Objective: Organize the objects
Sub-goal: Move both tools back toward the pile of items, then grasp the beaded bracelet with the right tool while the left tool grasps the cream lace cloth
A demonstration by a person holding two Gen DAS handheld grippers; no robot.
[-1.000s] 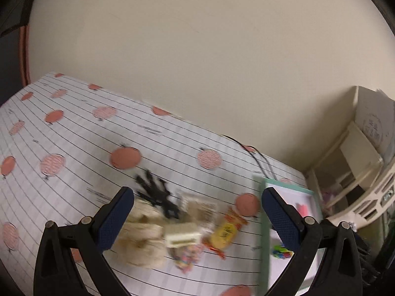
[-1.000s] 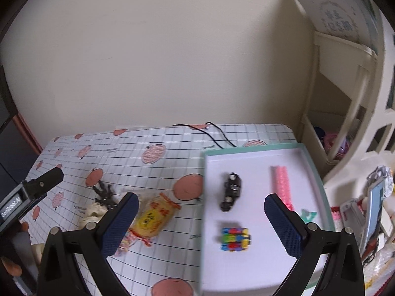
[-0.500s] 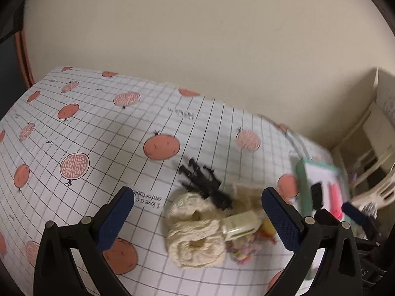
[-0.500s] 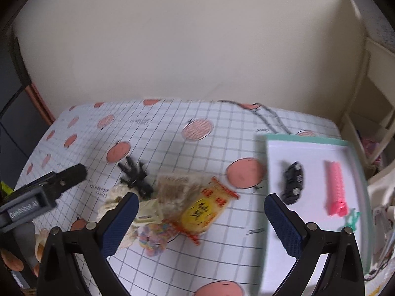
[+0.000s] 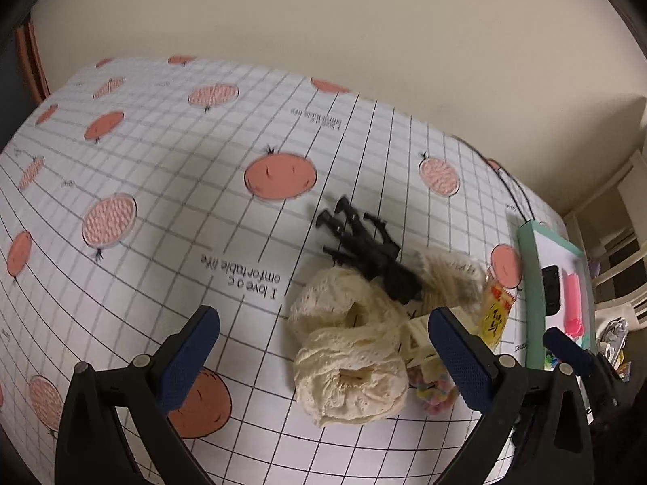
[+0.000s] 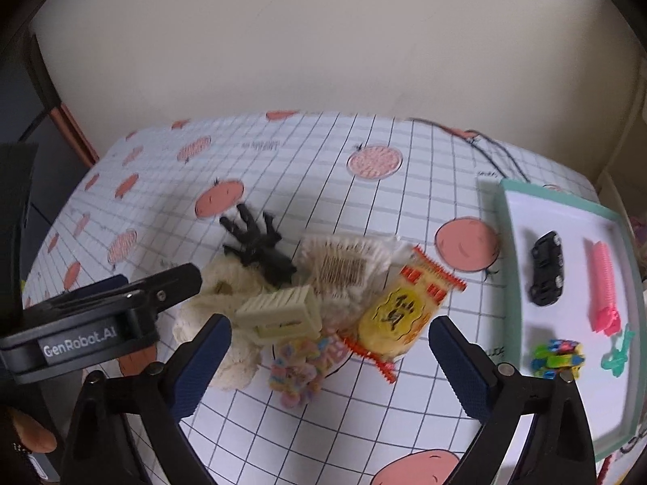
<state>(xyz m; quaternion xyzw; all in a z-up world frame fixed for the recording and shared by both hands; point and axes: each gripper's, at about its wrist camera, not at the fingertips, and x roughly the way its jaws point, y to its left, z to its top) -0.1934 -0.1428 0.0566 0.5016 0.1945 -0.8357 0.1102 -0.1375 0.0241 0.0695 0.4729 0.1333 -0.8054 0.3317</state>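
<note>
Both grippers hang wide apart and empty above the checked tablecloth (image 5: 170, 169): between the left gripper's (image 5: 323, 357) fingers lies the cream lace bundle (image 5: 347, 359), with the black spider toy (image 5: 364, 250) beyond it. Between the right gripper's (image 6: 329, 357) fingers sit the yellow snack packet (image 6: 400, 315), cream crate (image 6: 279, 313) and pastel candy bag (image 6: 297, 367). Right of that gripper, the green-rimmed tray (image 6: 566, 198) holds a black toy car (image 6: 546, 267) and pink comb (image 6: 602, 283).

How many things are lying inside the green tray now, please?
4, maybe more under the gripper finger. In the tray: black toy car far left, pink comb far right, colourful block toy near left, green clip near right.
</note>
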